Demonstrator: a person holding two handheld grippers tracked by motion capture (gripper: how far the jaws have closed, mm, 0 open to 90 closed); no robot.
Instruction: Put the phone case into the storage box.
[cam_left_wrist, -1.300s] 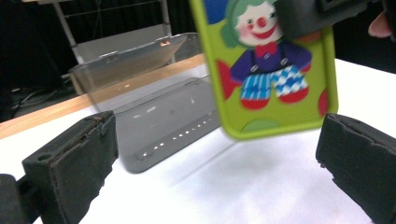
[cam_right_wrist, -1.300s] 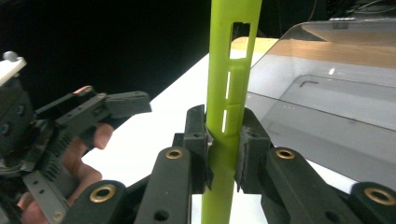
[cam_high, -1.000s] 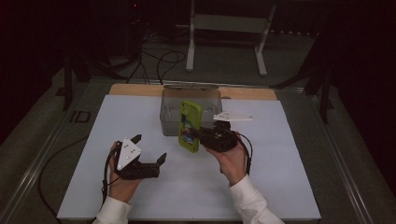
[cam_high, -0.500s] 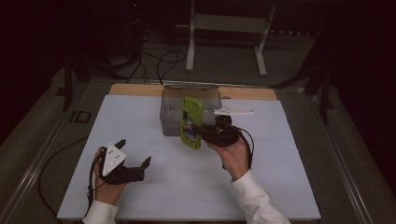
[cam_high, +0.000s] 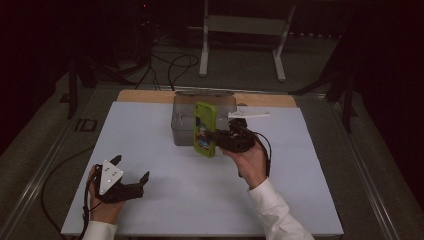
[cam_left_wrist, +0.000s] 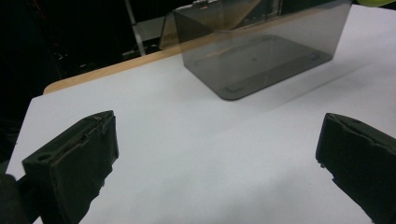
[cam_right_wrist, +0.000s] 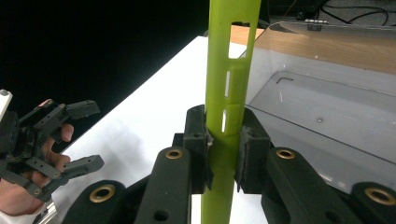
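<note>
A lime-green phone case (cam_high: 205, 129) with a picture on its back stands upright on its short end, just in front of a clear plastic box (cam_high: 182, 117). My right gripper (cam_high: 212, 137) is shut on the case's lower part. In the right gripper view the pads (cam_right_wrist: 196, 140) press both faces of the thin green case (cam_right_wrist: 231, 70). My left gripper (cam_high: 132, 168) rests low over the near left of the white table, jaws wide open with nothing between them. It looks toward the box (cam_left_wrist: 261, 51) in the left gripper view, and it also shows open in the right gripper view (cam_right_wrist: 91, 135).
The white table top (cam_high: 200, 205) has a wooden strip (cam_high: 145, 96) along its far edge. The clear box is open on top with nothing inside. A metal stand (cam_high: 240, 25) and cables (cam_high: 165, 60) sit on the dark floor behind the table.
My left hand has drawn its open gripper leftward and down toward the near edge of the table. The right gripper and the green case have stayed almost where they were.
</note>
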